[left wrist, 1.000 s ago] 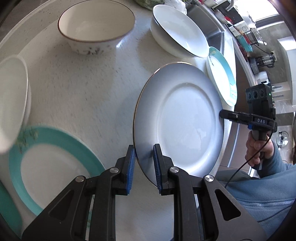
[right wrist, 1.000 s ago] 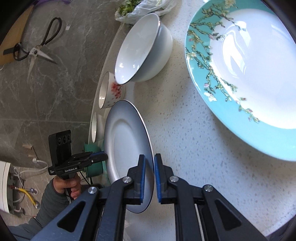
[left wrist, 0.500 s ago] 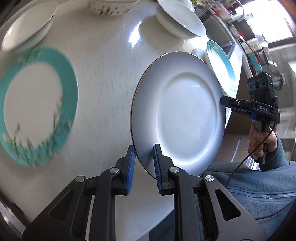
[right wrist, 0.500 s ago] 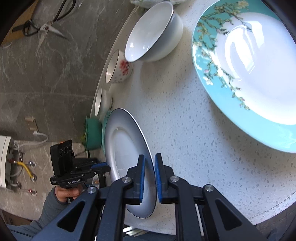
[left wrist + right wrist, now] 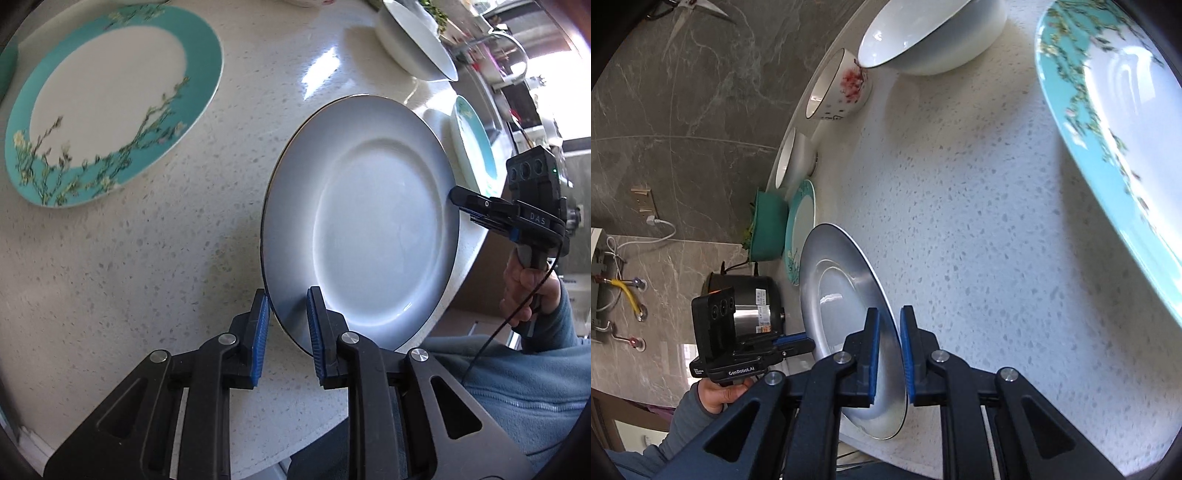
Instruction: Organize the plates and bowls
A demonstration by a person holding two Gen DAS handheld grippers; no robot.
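The left hand-held gripper (image 5: 285,325) has its blue-padded jaws clamped on the near rim of a round pale grey-white ceramic plate with a thin dark edge (image 5: 369,229), held tilted above the speckled white stone table (image 5: 184,240). At the plate's opposite rim the right hand-held gripper (image 5: 888,363) is likewise closed on that edge; in the left wrist view its black body reads "DAS", with a bare hand (image 5: 524,291) in a blue fleece sleeve on its handle. From the right wrist view the left tool's black housing carries the words "GenRobot.AI"

Beyond and left of the left hand-held gripper a large round plate with a teal band and flowering branches (image 5: 107,99) lies flat on the table. Farther off, past the held plate, stand a deep white bowl (image 5: 413,40) and a second teal-rimmed plate (image 5: 474,136). Far beyond the right hand-held gripper sit a small white cup with red blossoms (image 5: 840,88), a green bowl (image 5: 770,229) and a black and steel cooker with an unreadable label (image 5: 753,299)
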